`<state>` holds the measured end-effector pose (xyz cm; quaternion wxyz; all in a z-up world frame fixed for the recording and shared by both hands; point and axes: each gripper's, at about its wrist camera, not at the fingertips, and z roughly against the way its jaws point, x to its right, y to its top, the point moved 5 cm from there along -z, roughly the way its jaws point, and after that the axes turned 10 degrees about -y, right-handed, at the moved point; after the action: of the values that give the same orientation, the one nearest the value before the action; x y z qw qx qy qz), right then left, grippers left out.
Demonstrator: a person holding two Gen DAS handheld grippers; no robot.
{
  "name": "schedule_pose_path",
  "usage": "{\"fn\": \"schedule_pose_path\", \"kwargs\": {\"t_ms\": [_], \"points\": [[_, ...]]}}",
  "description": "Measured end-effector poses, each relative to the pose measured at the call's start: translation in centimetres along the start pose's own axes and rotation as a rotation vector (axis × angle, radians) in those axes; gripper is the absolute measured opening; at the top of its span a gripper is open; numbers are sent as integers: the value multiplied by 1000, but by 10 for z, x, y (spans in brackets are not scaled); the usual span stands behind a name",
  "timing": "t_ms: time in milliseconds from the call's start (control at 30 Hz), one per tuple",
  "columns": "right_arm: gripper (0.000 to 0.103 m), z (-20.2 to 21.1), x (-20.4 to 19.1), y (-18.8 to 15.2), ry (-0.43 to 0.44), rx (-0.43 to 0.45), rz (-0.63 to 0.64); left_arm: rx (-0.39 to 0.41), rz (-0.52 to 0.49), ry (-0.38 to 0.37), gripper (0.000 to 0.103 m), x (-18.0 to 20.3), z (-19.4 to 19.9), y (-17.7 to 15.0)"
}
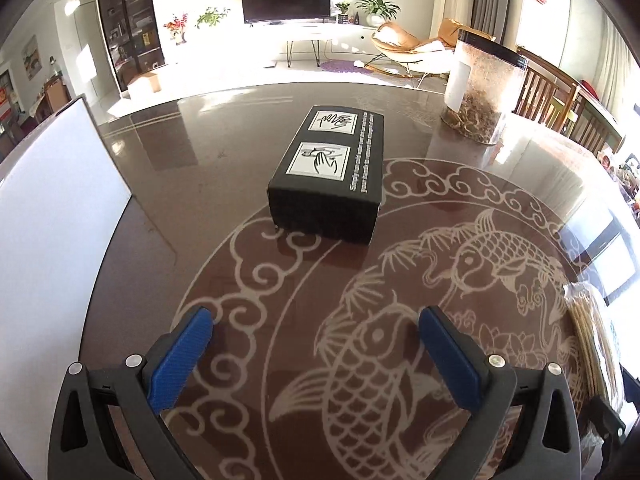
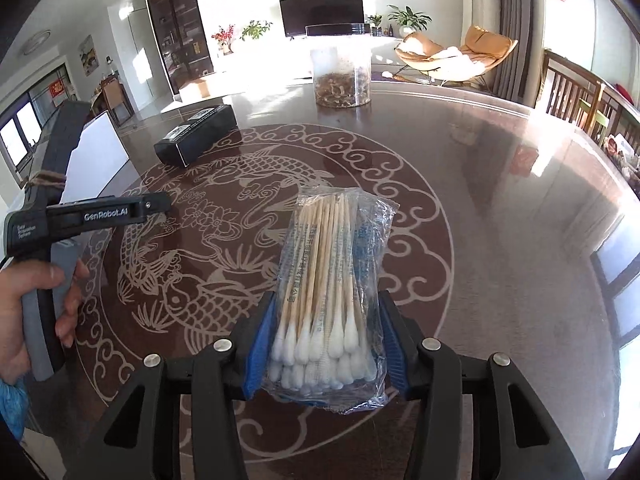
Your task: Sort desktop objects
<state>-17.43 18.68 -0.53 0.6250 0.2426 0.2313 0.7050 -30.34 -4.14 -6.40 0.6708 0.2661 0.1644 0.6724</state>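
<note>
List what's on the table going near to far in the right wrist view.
Bag of cotton swabs gripped in the right tongs → black box → clear jar with dried contents at the far edge.

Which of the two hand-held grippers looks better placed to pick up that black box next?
Probably the left. The left hand-held gripper is open and empty, facing the black box straight ahead. The right hand-held gripper is already shut on the cotton swab packet.

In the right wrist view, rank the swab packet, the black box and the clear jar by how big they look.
1. swab packet, though it is nearest the camera
2. black box and clear jar: they look alike, too close to rank.
</note>
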Motion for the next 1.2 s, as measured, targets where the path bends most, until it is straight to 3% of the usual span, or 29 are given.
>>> {"fn": "schedule_pose_path", "kwargs": {"t_ms": [200, 400, 433, 467, 500, 567, 733, 1000, 1200], "points": [[50, 0, 1, -1, 7, 1, -6, -3, -21, -14, 103, -2, -32, 46], [50, 0, -1, -1, -5, 0, 4, -10, -46, -30, 102, 0, -48, 69], [50, 0, -2, 0, -8, 0, 7, 4, -55, -34, 94, 2, -46, 70], [50, 0, -2, -1, -13, -1, 11, 27, -67, -34, 68, 5, -43, 73], [50, -1, -3, 0, -20, -1, 17, 33, -68, -38, 58, 7, -41, 72], [50, -1, -5, -1, -38, -2, 32, 34, -63, -32, 58, 9, -37, 66], [50, -2, -7, -1, -67, -3, 52, 47, -34, -23, 58, 10, -4, 21], [50, 0, -3, -2, -47, -1, 33, 42, -60, -41, 58, 29, 85, -105], [51, 37, -15, -46, -39, 0, 42, 43, -57, -49, 58, 36, 124, -161]]}}
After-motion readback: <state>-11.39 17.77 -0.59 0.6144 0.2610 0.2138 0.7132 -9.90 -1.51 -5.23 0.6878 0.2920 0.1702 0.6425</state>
